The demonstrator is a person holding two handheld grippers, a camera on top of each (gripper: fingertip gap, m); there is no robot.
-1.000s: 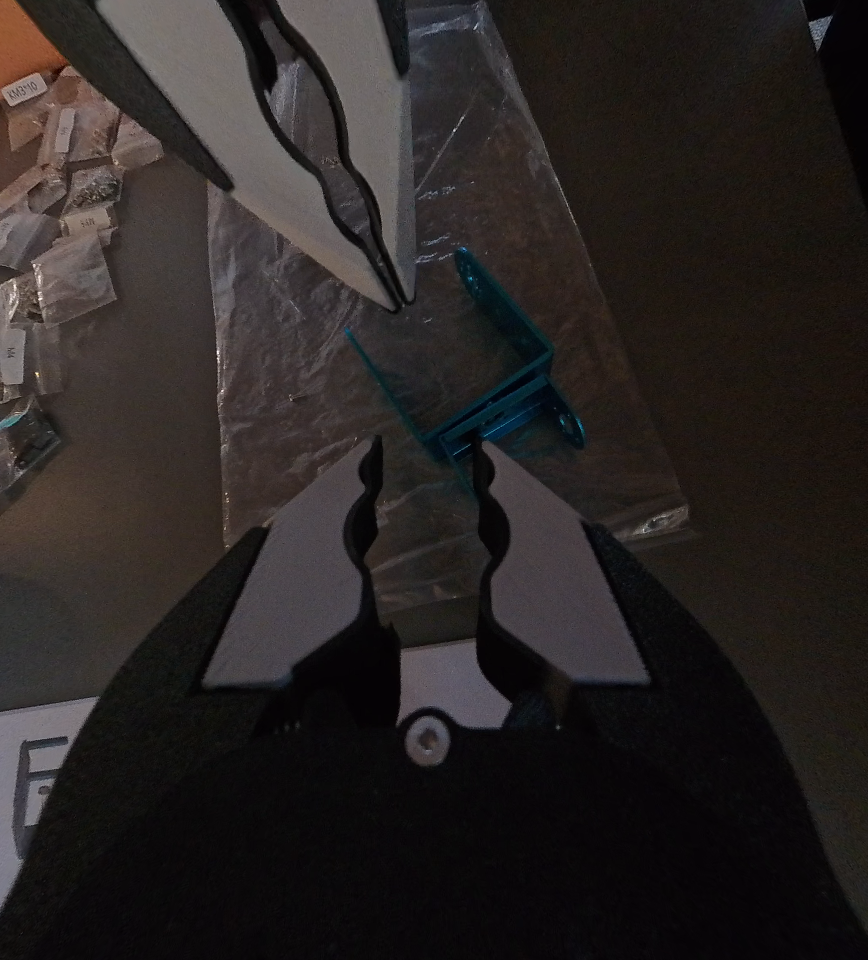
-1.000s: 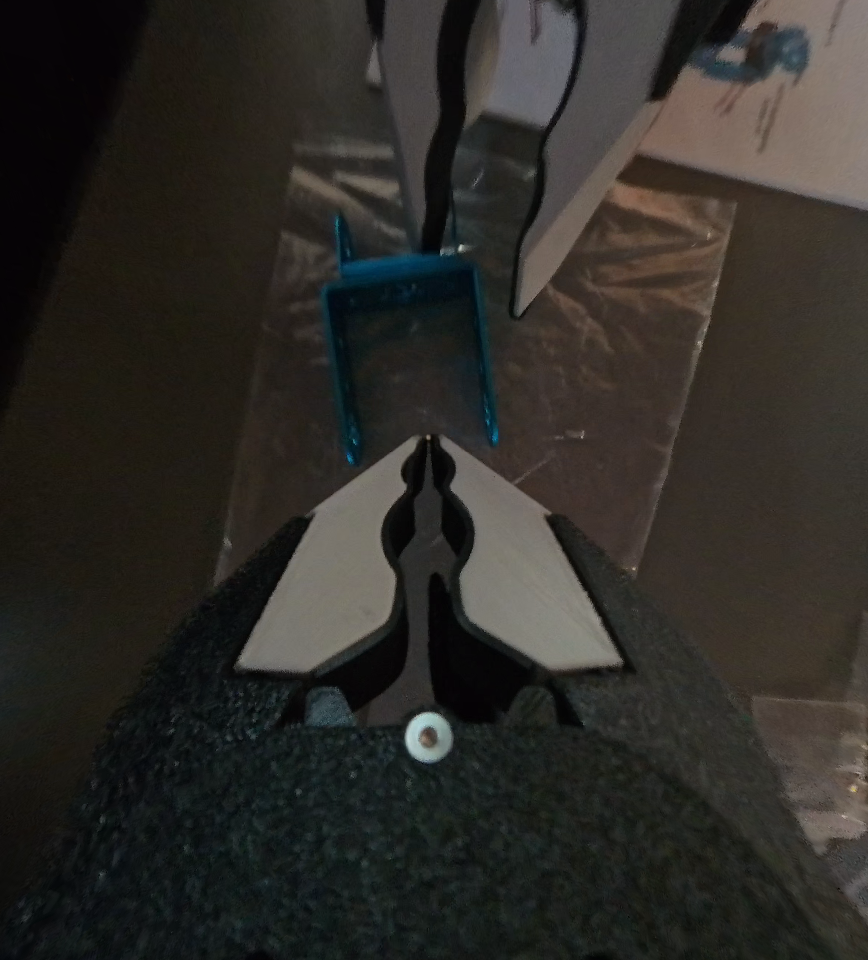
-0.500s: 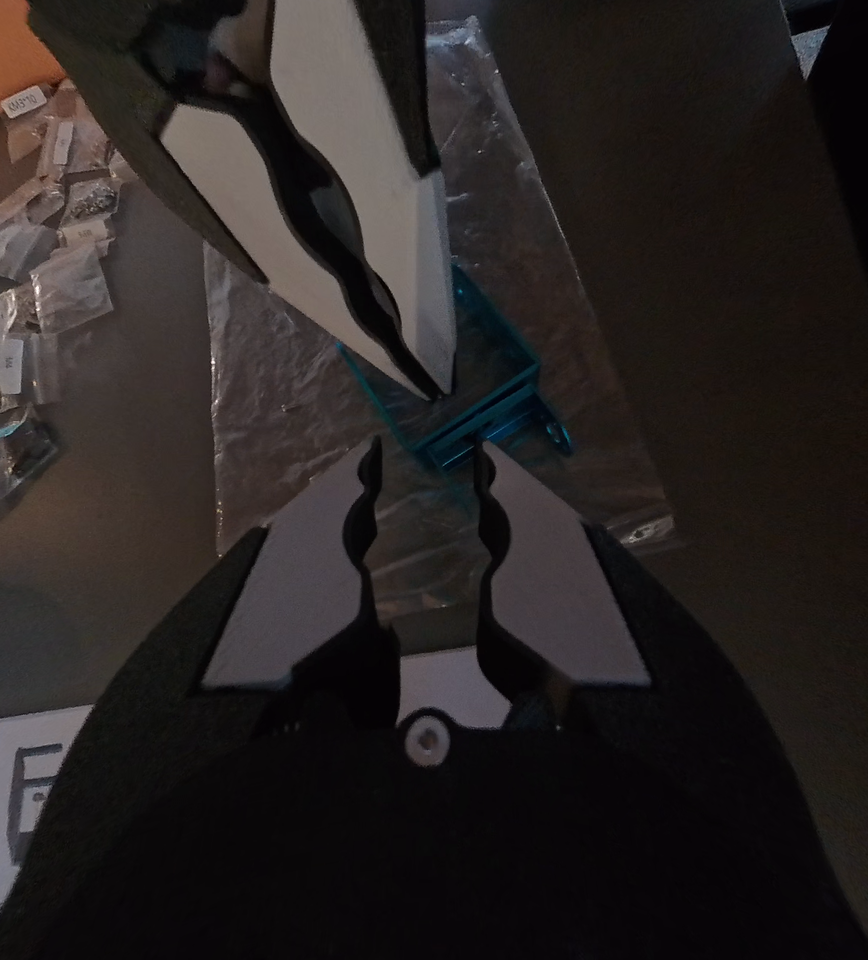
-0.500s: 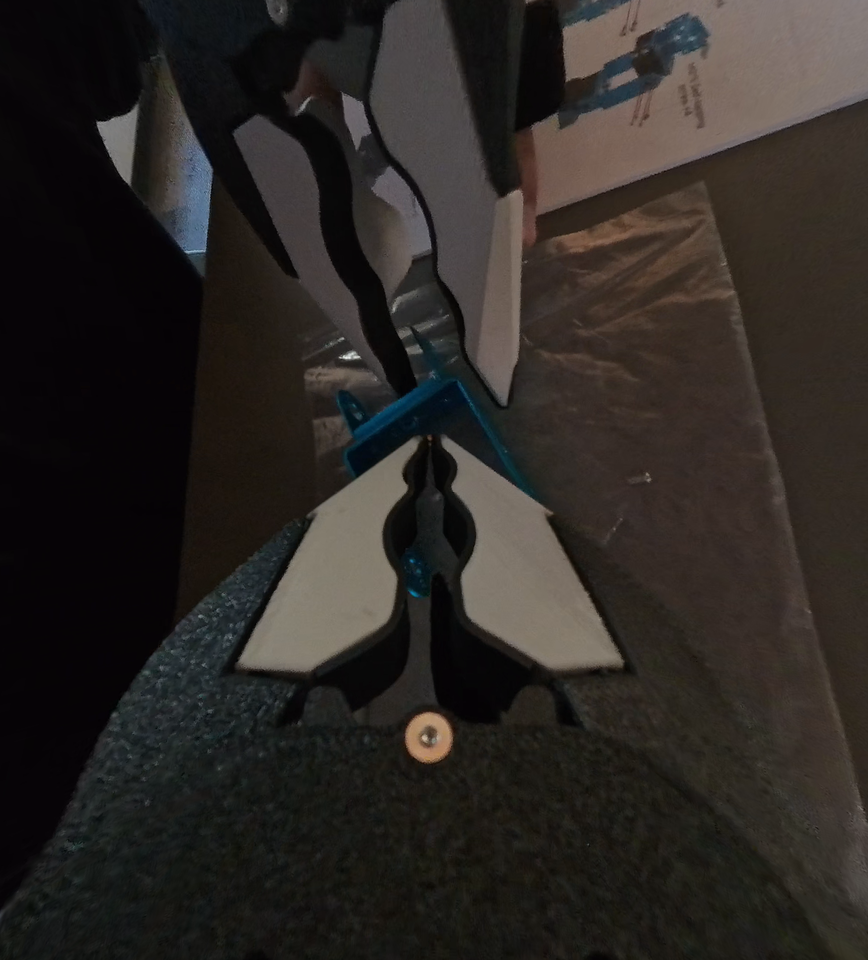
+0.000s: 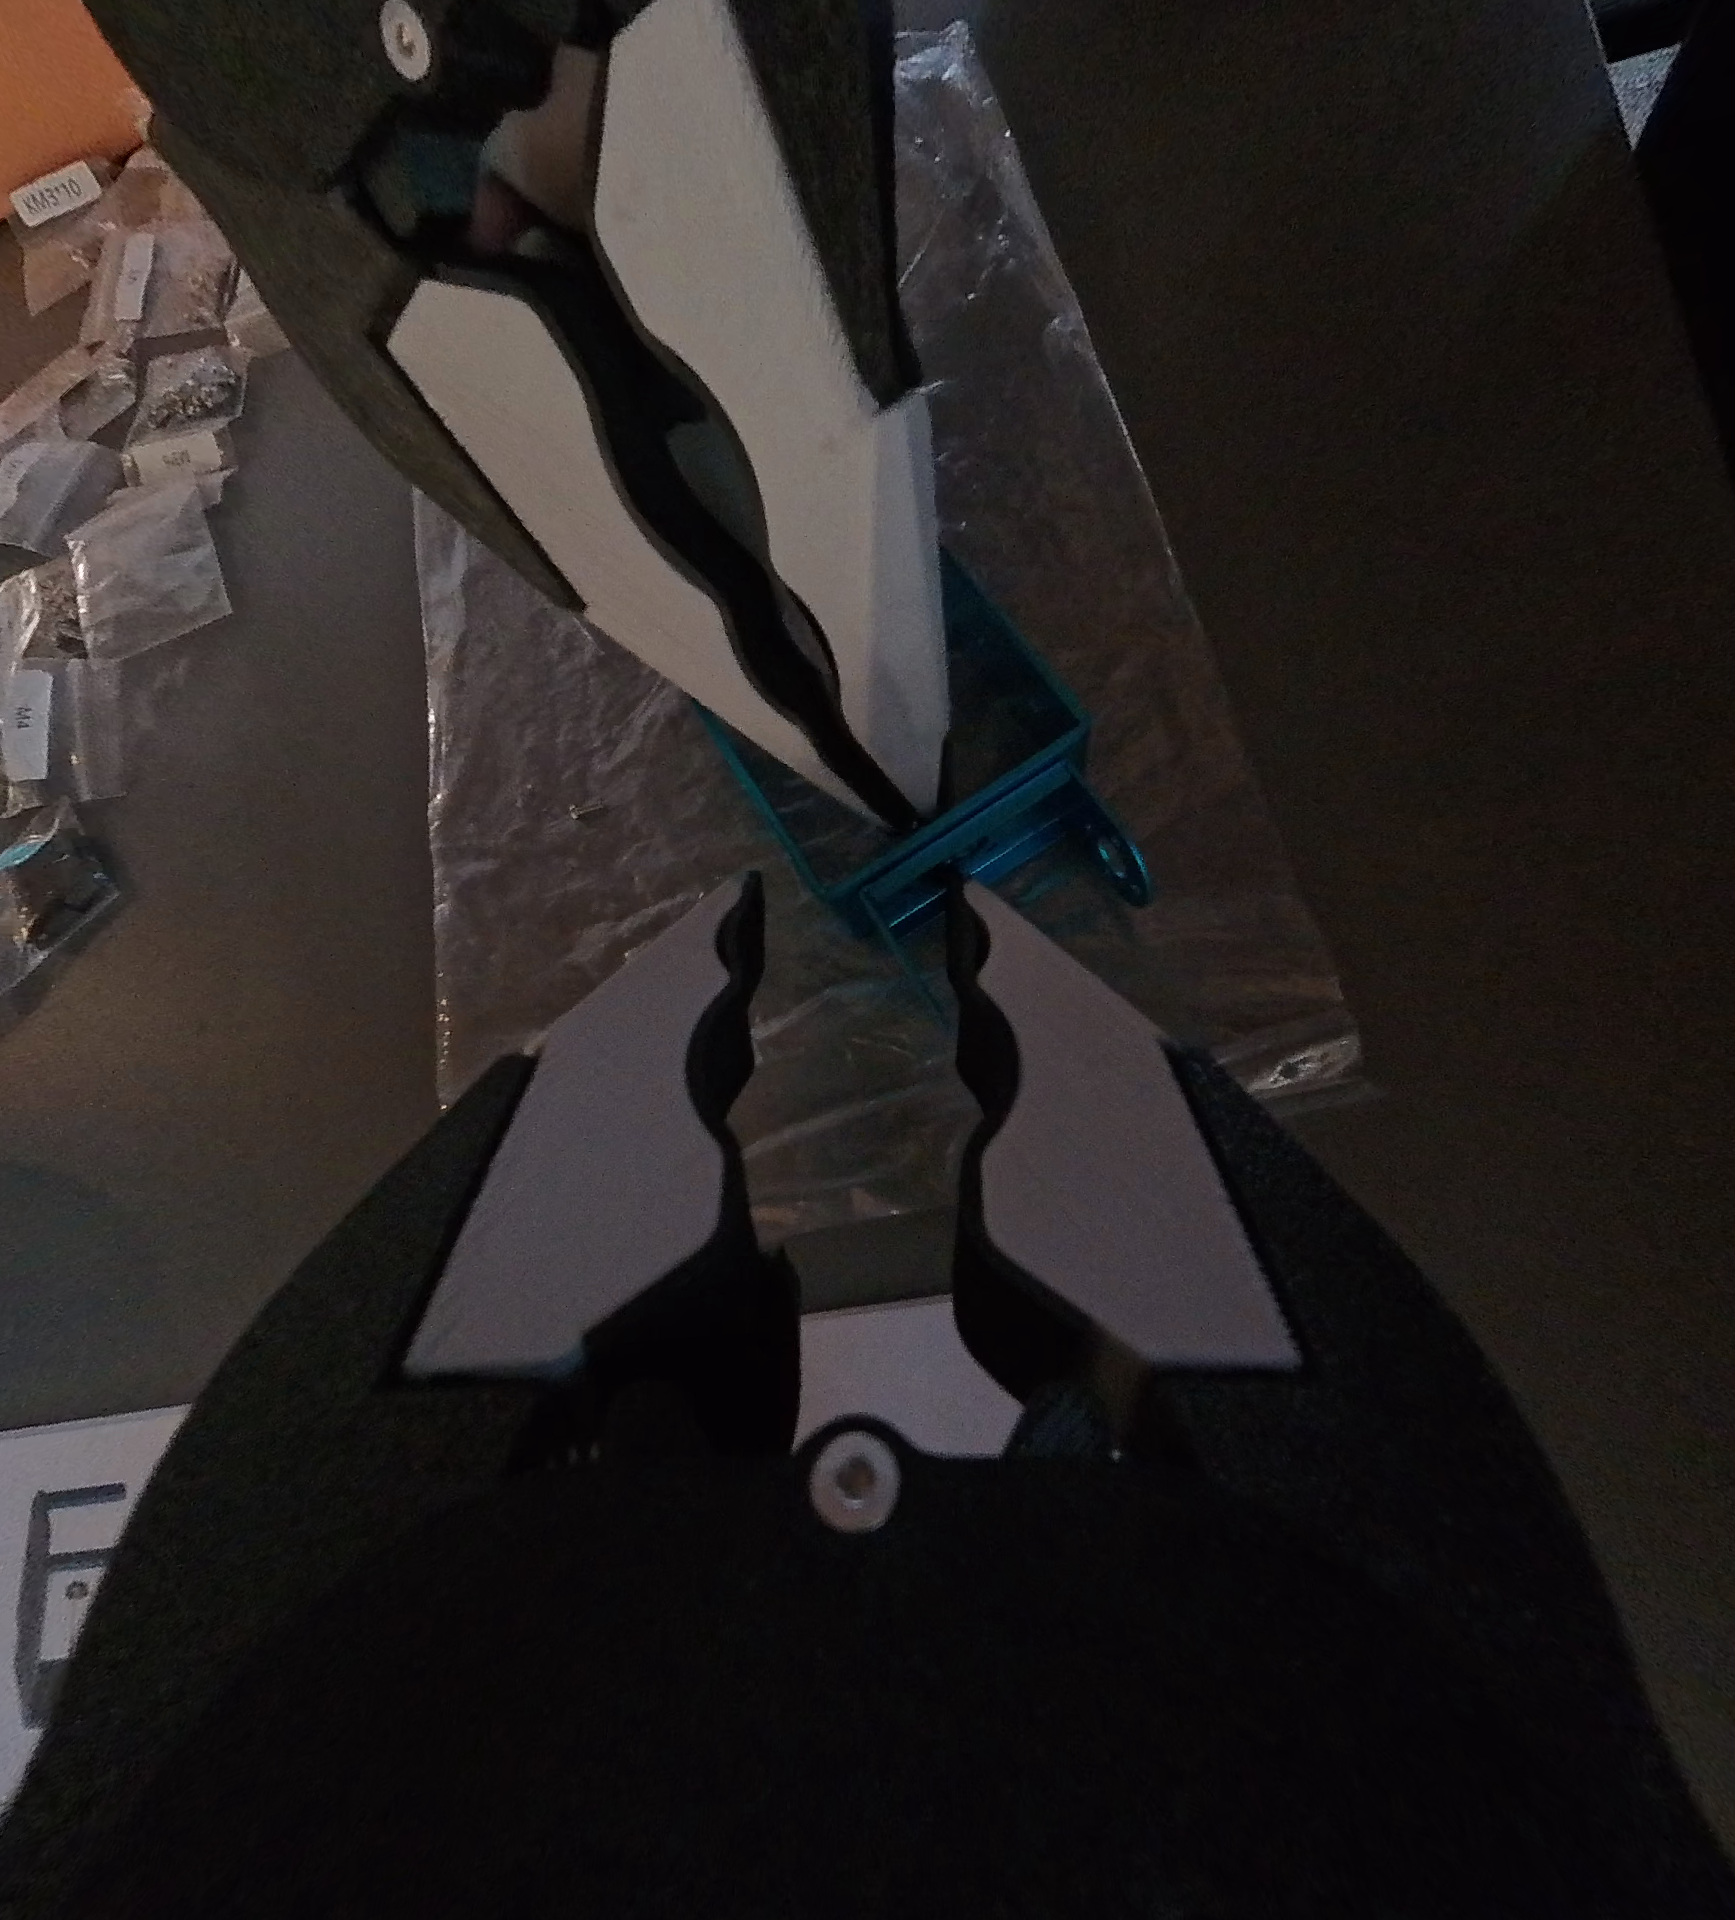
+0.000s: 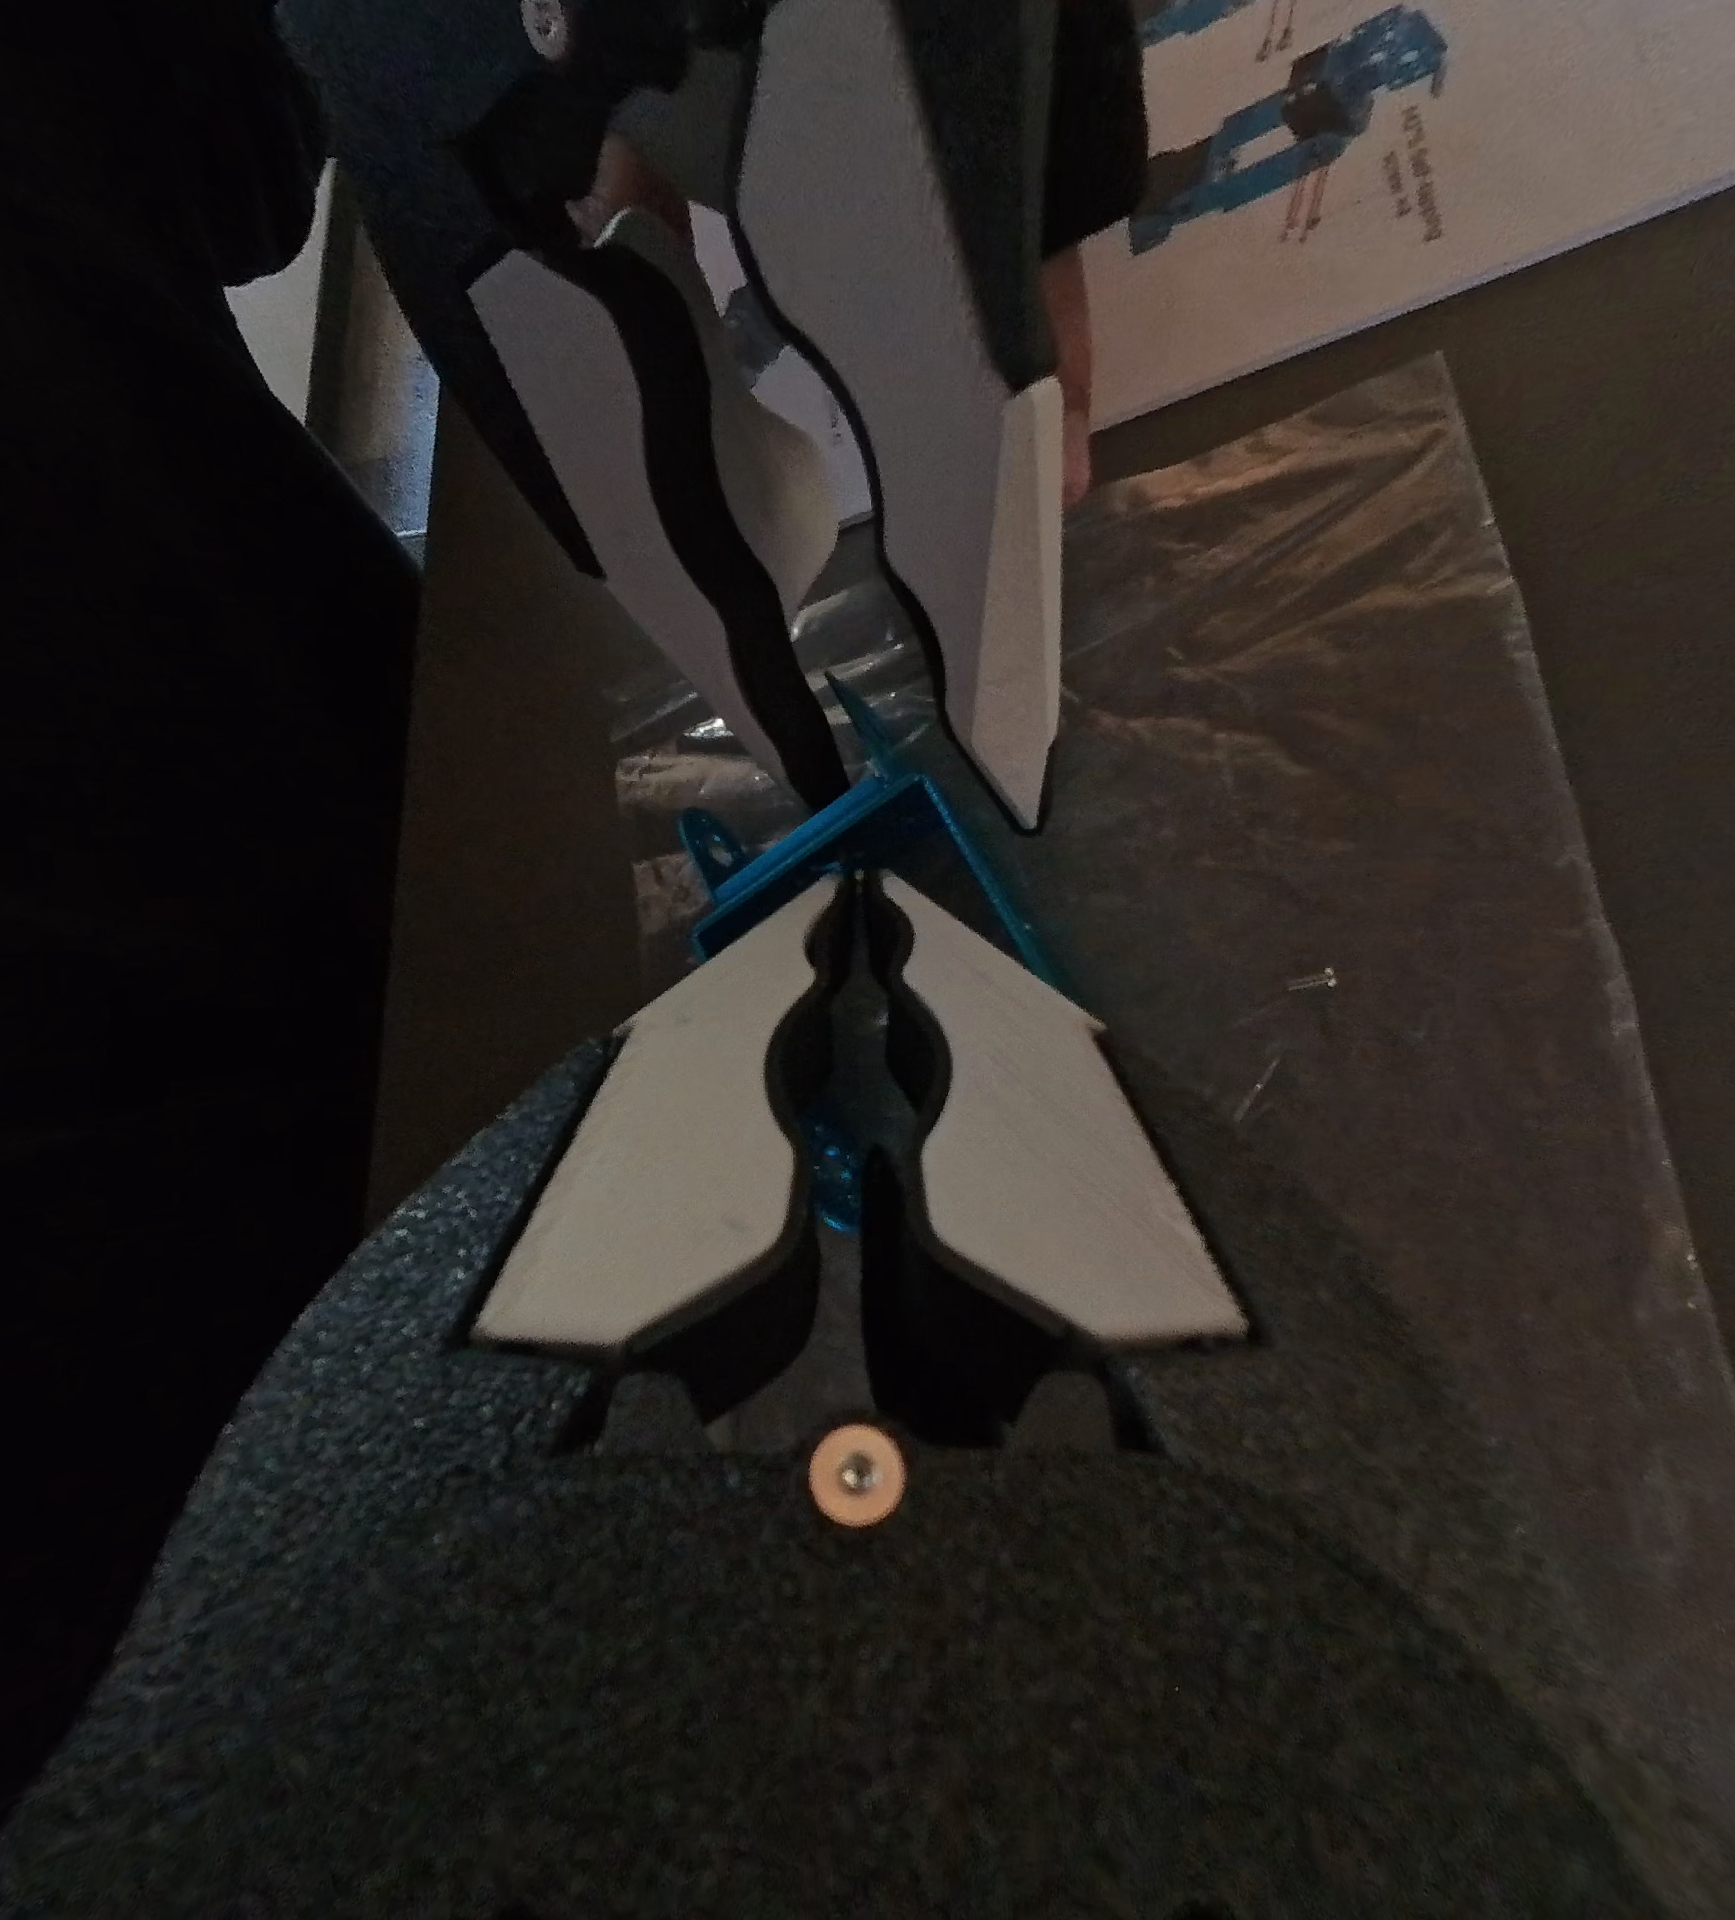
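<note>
Dim room, dark brown tabletop point(image 5: 1465, 727) with a clear plastic sheet point(image 5: 572, 727) spread across it. Small zip bags of hardware point(image 5: 63, 582) lie in a loose pile off to the sheet's left side in the left wrist view, a white printed instruction sheet point(image 6: 1465, 156) at the sheet's end, and one loose tiny screw point(image 6: 1312, 977) on the plastic. A blue metal U-bracket point(image 5: 956, 862) sits on the sheet between the two tools. Right gripper point(image 6: 859, 878) is pressed together, tips pinching the bracket's cross wall; a bit of blue metal shows in the gap behind the tips. Left gripper point(image 5: 858, 894) is spread wide, holding nothing; its right fingertip point(image 5: 982, 914) is just at the bracket's outer corner, contact not clear. The two grippers point at each other with tips nearly meeting over the bracket.
</note>
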